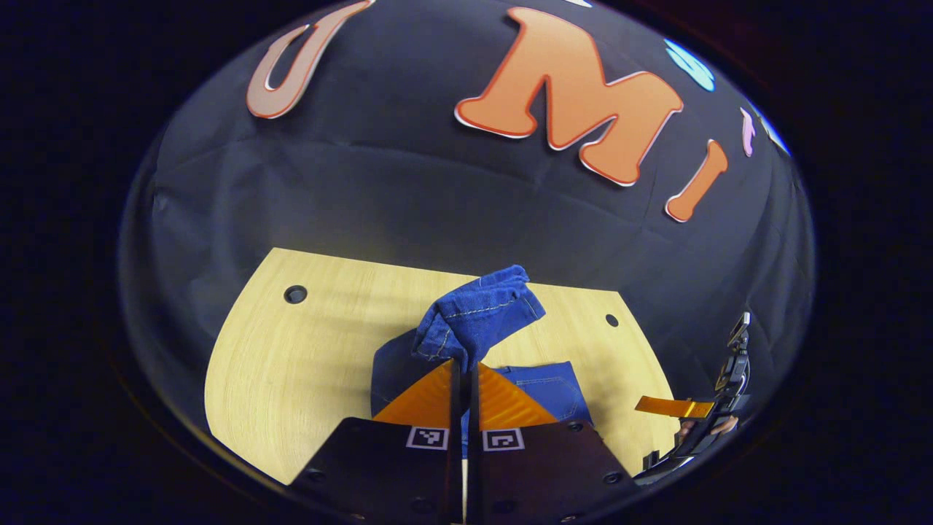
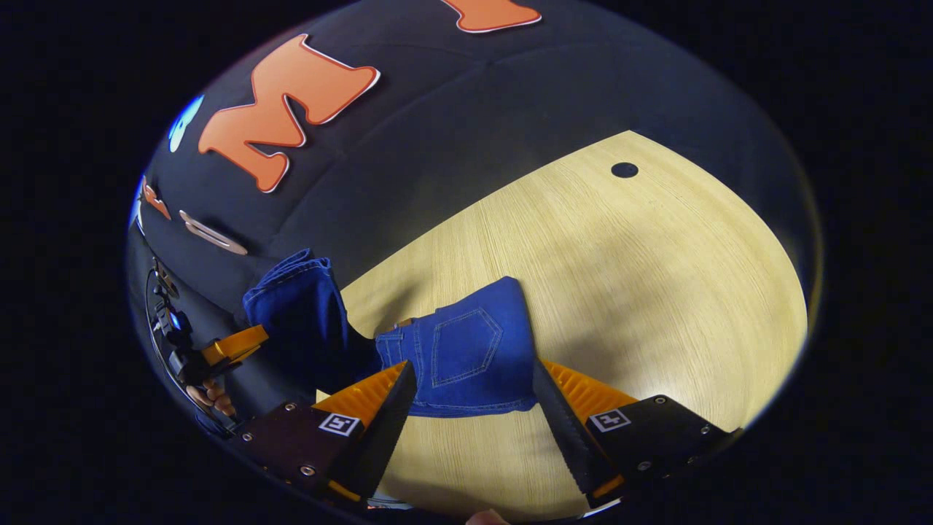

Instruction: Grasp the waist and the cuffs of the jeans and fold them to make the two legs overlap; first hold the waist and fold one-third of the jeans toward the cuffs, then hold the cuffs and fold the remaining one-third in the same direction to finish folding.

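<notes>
jeans folded, cuffs lifted upward

Both views look low across the table, sharing the jeans.

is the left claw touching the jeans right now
Touching: in the left gripper view, the left claw is pinched shut on a lifted bunch of the jeans.

The blue jeans lie on the desk, back pocket up. Their cuff end, toward nine o'clock in the right gripper view, is lifted and bunched.
</notes>
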A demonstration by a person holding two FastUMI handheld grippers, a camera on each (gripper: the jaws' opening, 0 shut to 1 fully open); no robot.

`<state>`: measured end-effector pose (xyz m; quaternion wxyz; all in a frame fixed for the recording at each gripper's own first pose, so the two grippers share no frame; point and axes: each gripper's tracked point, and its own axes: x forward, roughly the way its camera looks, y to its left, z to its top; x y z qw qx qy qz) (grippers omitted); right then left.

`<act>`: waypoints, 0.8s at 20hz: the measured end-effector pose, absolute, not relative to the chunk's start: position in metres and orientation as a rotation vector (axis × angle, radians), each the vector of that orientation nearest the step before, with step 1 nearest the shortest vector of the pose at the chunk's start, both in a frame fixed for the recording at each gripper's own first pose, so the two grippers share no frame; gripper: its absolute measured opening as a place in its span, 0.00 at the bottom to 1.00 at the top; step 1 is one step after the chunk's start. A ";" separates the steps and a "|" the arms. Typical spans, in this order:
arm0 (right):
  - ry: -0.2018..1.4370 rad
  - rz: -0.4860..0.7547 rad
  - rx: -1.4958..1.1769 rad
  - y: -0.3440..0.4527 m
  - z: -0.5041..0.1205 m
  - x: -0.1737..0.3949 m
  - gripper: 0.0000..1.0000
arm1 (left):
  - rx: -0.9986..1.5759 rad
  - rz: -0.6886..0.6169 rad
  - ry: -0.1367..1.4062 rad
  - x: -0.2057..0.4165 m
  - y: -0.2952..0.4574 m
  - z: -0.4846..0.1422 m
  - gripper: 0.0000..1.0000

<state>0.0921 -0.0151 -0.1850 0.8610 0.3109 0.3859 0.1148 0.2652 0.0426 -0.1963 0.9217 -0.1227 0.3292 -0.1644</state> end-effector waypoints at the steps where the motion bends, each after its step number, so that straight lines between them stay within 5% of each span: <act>1: 0.809 0.238 0.654 -0.019 -0.186 0.093 0.99 | -0.240 -0.348 0.676 0.264 0.032 -0.195 0.03; 16: 0.804 0.231 0.677 -0.052 -0.199 0.092 0.99 | -0.060 -0.384 0.700 0.274 -0.110 -0.215 0.02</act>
